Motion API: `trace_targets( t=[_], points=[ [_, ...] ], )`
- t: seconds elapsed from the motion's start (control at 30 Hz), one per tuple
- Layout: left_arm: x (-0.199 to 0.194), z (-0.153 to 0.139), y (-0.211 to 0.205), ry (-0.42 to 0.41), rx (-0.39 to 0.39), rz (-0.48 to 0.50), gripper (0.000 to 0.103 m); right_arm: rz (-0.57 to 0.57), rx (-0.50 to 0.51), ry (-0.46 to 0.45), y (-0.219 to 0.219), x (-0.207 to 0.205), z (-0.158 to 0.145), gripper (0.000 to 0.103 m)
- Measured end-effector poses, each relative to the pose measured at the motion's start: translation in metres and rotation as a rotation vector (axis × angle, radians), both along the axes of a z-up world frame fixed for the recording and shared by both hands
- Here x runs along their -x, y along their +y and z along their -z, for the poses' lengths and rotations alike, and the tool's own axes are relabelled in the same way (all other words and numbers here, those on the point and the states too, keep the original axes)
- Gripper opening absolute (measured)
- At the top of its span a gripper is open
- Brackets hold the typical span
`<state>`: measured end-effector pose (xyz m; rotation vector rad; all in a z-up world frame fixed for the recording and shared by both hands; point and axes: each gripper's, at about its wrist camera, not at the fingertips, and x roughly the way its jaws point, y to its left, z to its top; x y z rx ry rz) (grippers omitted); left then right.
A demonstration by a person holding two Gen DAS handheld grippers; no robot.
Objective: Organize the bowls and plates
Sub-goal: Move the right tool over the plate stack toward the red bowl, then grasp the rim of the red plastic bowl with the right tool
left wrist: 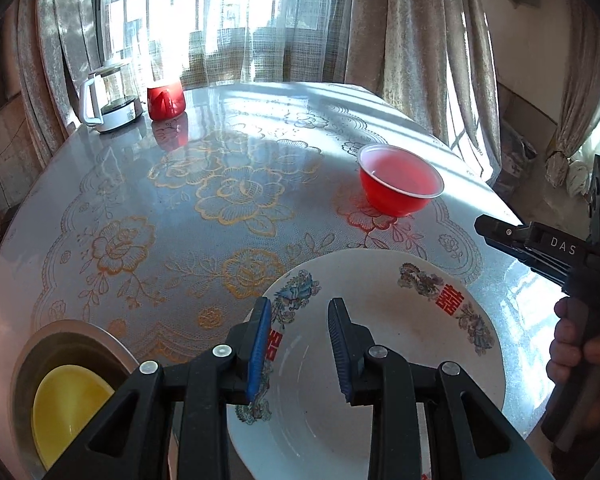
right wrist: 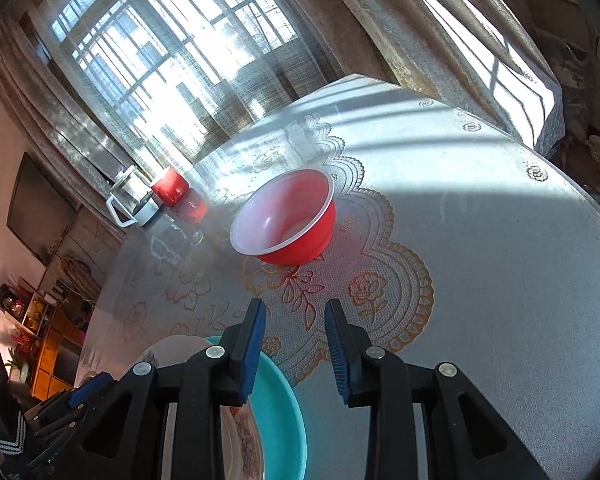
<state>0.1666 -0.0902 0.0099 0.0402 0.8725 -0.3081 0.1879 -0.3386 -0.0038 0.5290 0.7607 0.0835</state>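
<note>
In the left wrist view a white patterned plate (left wrist: 380, 320) lies on the table right below my left gripper (left wrist: 300, 344), which is open and empty above the plate's near-left part. A red bowl (left wrist: 400, 186) stands farther off to the right. A yellow bowl (left wrist: 66, 408) sits inside a metal dish (left wrist: 28, 360) at the lower left. In the right wrist view my right gripper (right wrist: 296, 348) is open and empty above the tablecloth, the red bowl (right wrist: 288, 216) ahead of it. A teal bowl (right wrist: 284, 412) and the white plate (right wrist: 172, 348) lie under its left finger.
A glass kettle with a white handle (left wrist: 108, 96) and a red cup (left wrist: 166, 98) stand at the table's far left edge by the curtained window. The right gripper body (left wrist: 540, 248) and hand show at the right. The round table (right wrist: 500, 260) has a lace-patterned cover.
</note>
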Motion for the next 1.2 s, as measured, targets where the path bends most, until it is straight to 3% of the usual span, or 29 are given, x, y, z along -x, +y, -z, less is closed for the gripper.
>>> trace_targets(
  t=[0.23,0.43,0.67,0.87,1.2],
  points=[
    [-0.029,-0.002,-0.015,0.023,0.066,0.014,0.034,0.014,0.008,0.023,-0.007,-0.027,0.001,0.031],
    [-0.061,-0.001,-0.030,0.068,0.166,0.010,0.034,0.045,0.027,0.049,-0.017,-0.057,0.001,0.031],
    [-0.093,0.007,-0.043,0.110,0.218,-0.016,0.037,0.061,0.044,0.105,-0.023,-0.091,0.014,0.031],
    [-0.114,0.015,-0.041,0.154,0.281,-0.051,0.044,0.003,0.101,0.119,-0.007,-0.101,0.018,0.015],
    [-0.129,0.027,-0.027,0.190,0.262,-0.111,0.042,-0.170,0.083,0.142,0.028,-0.103,0.019,0.013]
  ],
)
